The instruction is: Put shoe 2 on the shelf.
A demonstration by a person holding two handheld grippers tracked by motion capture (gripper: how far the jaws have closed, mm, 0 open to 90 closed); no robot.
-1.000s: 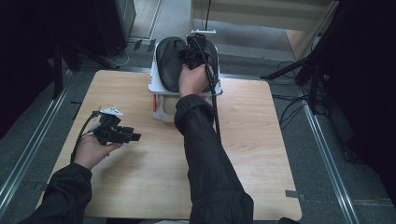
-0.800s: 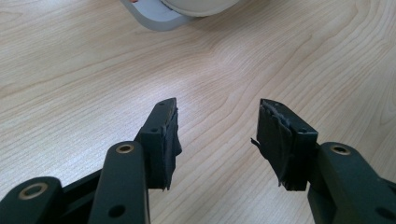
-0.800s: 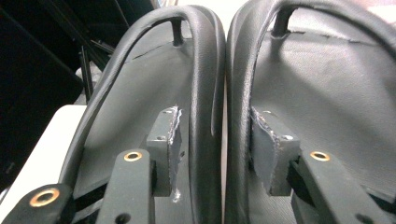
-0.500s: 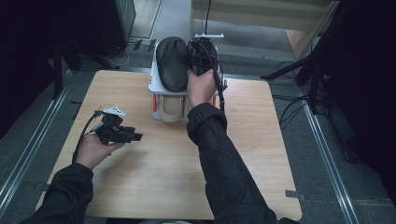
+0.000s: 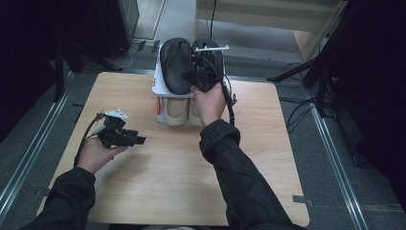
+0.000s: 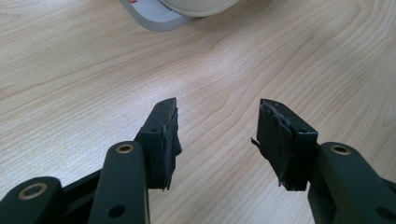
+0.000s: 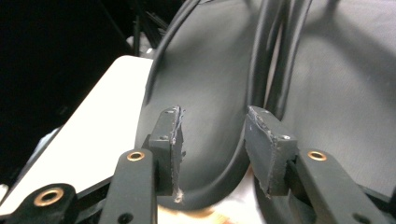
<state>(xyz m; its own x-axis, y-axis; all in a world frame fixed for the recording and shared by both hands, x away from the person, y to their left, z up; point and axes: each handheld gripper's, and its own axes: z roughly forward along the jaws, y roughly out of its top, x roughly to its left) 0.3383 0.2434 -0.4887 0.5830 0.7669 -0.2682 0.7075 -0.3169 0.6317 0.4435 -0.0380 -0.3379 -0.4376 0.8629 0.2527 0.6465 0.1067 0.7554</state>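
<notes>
While the person's right arm stretches forward, the right gripper (image 5: 203, 76) hovers over two smooth black rubbery shoe soles (image 5: 174, 64) lying sole-up on a white two-tier rack (image 5: 156, 88), its jaws parted and empty, tips just above the sole edge. Pale beige shoes (image 5: 174, 111) below are half hidden. Beside them, the left gripper (image 5: 131, 139) rests level over the wooden table (image 5: 268, 143), jaws wide and empty.
</notes>
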